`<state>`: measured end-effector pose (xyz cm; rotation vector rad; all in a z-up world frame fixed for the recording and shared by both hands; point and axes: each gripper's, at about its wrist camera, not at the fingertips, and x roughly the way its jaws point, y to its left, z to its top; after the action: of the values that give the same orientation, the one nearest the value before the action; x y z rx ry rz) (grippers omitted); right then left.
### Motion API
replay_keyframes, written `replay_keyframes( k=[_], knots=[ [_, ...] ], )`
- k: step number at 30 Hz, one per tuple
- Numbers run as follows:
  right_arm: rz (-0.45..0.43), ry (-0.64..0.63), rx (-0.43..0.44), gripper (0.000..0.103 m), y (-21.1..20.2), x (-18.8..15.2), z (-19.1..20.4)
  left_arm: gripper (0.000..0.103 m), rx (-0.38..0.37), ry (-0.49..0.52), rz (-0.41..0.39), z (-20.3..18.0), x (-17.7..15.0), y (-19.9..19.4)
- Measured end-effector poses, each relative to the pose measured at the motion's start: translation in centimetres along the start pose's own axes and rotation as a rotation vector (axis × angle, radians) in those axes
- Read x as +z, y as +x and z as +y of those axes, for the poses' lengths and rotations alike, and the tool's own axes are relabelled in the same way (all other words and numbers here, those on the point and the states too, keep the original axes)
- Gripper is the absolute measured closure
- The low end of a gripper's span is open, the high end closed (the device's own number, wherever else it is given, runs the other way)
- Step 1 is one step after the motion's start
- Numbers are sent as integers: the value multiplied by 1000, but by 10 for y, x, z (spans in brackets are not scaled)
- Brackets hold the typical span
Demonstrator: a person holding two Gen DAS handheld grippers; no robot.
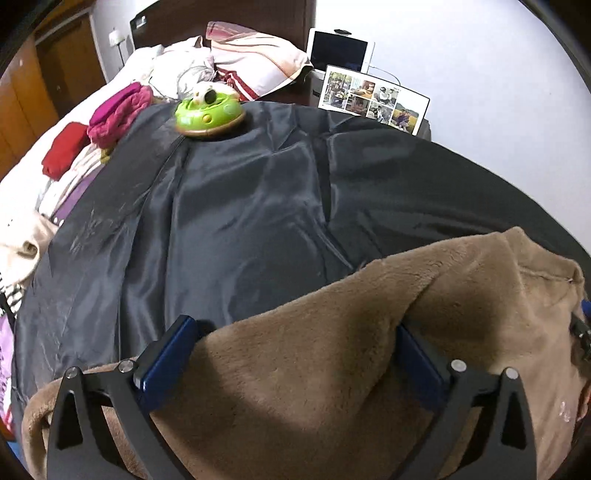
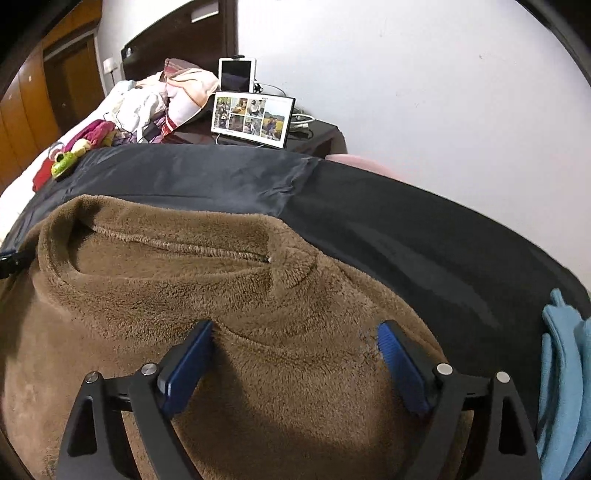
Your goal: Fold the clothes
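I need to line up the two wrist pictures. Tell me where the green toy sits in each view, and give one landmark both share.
Left wrist view: the green toy sits upper left of centre, on the far edge of the dark sheet.
Right wrist view: the green toy is small at the far left edge, on the same sheet's far corner.
Shared landmark: the photo collage frame against the white wall, with a tablet behind it.

A white wall [image 2: 406, 92] backs the dark headboard [image 1: 221, 18], wooden wardrobe [image 2: 22, 103] and dark nightstand [image 2: 317, 136].
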<state>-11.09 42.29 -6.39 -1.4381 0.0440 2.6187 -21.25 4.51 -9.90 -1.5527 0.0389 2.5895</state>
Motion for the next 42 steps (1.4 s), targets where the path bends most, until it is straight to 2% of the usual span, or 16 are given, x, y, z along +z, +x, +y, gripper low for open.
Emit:
replay_keyframes(
  k=[5,11,13,18,20,23,25,26,28,31,34,37,40,42],
  knots=[
    [-66,22,56,14,-34,4,8,0,-72,-5,-55,-8,-3,-27],
    [-71,-77,-22,14,-42,1,30,0,-127,115,-90,-66,14,-48],
    [-55,-67,-20,14,-37,-4,28,0,-110,149,-99,-86,23,-46],
    [-28,-38,-17,14,-30,-20,16,0,57,183,-100,-112,44,-30],
    [-26,-34,-18,14,-27,-23,12,1,63,165,-75,-111,49,-20],
    [-29,-21,-3,14,-23,-25,7,9,-16,136,-39,-107,49,-13],
    [-40,-20,-1,14,-23,-26,7,28,-88,139,-29,-108,46,-12],
    [-46,-24,-4,14,-23,-26,8,32,-117,140,-25,-110,44,-14],
    [-57,-34,-10,13,-24,-26,10,41,-180,141,-42,-111,42,-24],
    [-56,-31,0,13,-23,-25,8,43,-241,148,-79,-112,38,-39],
    [-55,-39,-21,12,-22,-22,6,43,-228,157,-70,-105,32,-39],
    [-71,-39,-124,12,-20,-14,1,43,-191,159,-38,-94,24,-31],
    [-53,-4,-133,10,-15,-6,-9,43,-159,133,-8,-77,19,-21],
    [-41,-12,-140,10,-15,-5,-8,43,-165,87,-10,-62,19,-17]
  ],
)
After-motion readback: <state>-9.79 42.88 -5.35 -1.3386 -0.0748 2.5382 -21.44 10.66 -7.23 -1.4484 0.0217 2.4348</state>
